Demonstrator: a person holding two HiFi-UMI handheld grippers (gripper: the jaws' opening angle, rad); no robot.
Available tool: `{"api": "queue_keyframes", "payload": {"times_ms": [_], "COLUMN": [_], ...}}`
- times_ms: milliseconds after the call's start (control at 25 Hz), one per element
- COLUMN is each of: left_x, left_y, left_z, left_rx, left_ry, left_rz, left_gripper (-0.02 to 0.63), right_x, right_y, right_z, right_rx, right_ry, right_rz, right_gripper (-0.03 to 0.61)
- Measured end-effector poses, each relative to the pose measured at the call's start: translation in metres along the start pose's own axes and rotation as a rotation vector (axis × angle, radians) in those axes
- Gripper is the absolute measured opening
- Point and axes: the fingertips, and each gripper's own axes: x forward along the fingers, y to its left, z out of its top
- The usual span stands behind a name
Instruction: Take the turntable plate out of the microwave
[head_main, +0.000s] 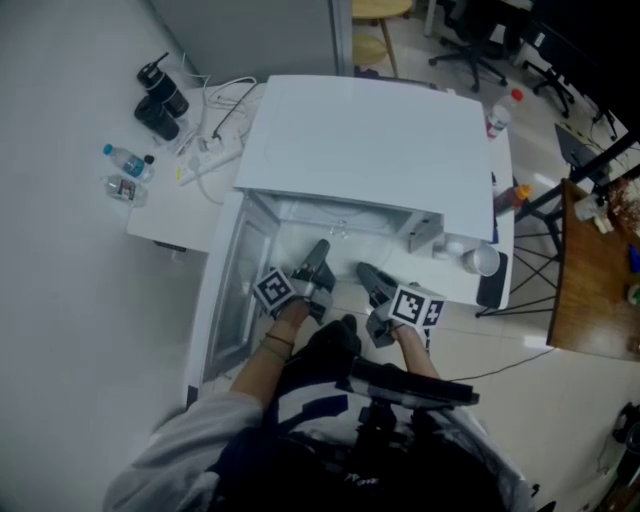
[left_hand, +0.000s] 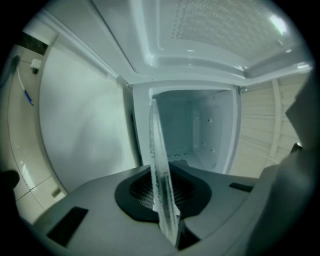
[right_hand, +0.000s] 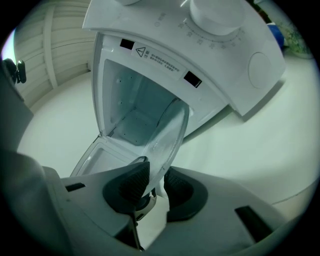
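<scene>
The clear glass turntable plate (left_hand: 159, 165) stands on edge just outside the white microwave (head_main: 370, 150), whose door (head_main: 235, 290) hangs open to the left. In the left gripper view my left gripper (left_hand: 167, 210) is shut on the plate's rim, with the empty cavity (left_hand: 200, 135) behind it. In the right gripper view the plate (right_hand: 167, 135) runs slanted between the pads of my right gripper (right_hand: 156, 186), filling the gap between them. In the head view the left gripper (head_main: 318, 250) and right gripper (head_main: 365, 270) sit side by side at the cavity mouth. The glass itself hardly shows there.
Water bottles (head_main: 128, 160), black flasks (head_main: 160, 95) and a power strip (head_main: 210, 158) lie on the table left of the microwave. A white cup (head_main: 483, 260) and a bottle (head_main: 500, 113) stand to its right. A wooden desk (head_main: 595, 270) stands further right.
</scene>
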Motion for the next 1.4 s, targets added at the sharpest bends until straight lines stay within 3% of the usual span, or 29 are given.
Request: {"api": "queue_keyframes", "payload": {"times_ms": [200,600,1080,1400], "left_x": [-0.016,-0.05,-0.111,-0.155], "left_y": [-0.001,-0.03,-0.062,-0.082], "left_z": [-0.009,-0.038,-0.101,-0.152], "left_rx": [0.043,0.044,0.064,0.092], "left_ry": [0.003,-0.038,-0.086,-0.108], "left_rz": [0.039,-0.033,-0.08,-0.094], "left_gripper": [0.021,0.021,0.02,0.02], "right_x": [-0.013,-0.051,-0.123,-0.18], "right_y": [0.002,0.024,0.037,0.057], "right_z": [-0.012,-0.033,-0.081,-0.113], "right_rx": [-0.01,-0.061,-0.192,-0.212], "right_ry": [0.017,0.025,0.058,0.049], "right_rz": [0.005,0.053,0.092,0.135], "right_gripper": [0.103,0.104,0.114,0.114]}}
